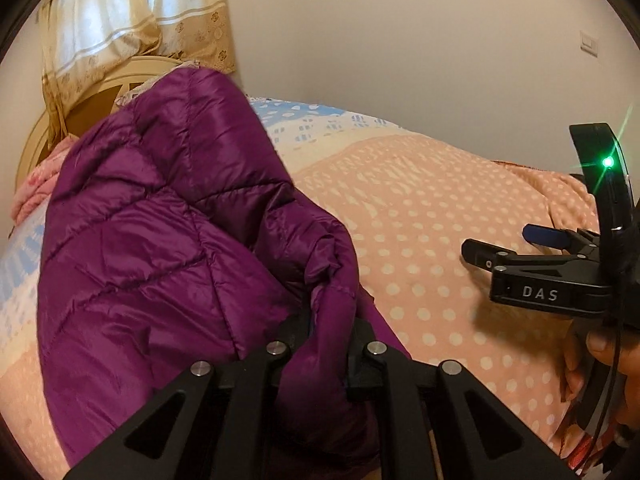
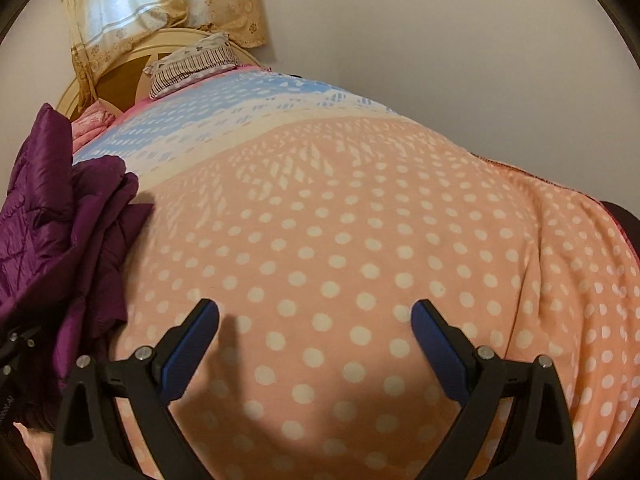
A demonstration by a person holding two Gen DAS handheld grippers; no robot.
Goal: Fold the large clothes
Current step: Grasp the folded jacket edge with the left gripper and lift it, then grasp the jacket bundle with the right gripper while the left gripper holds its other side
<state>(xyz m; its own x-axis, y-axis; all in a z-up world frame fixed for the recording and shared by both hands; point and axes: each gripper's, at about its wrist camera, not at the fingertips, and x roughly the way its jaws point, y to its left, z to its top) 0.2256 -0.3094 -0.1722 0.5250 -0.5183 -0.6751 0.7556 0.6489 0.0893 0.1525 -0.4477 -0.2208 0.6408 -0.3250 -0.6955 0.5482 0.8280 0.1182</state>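
Observation:
A purple quilted puffer jacket (image 1: 160,248) is bunched up and lifted off the bed, filling the left of the left wrist view. My left gripper (image 1: 326,332) is shut on a fold of its fabric; the fingertips are buried in the cloth. The jacket also shows at the left edge of the right wrist view (image 2: 60,220), hanging in a heap. My right gripper (image 2: 315,328) is open and empty, its blue pads (image 2: 192,344) wide apart just above the blanket. It also shows at the right of the left wrist view (image 1: 520,248).
The bed is covered by a peach blanket with white dots (image 2: 360,260) and a blue band near the head. A striped pillow (image 2: 192,64) and wooden headboard (image 2: 116,80) lie at the far end under a curtain (image 2: 160,0). A wall runs along the far side.

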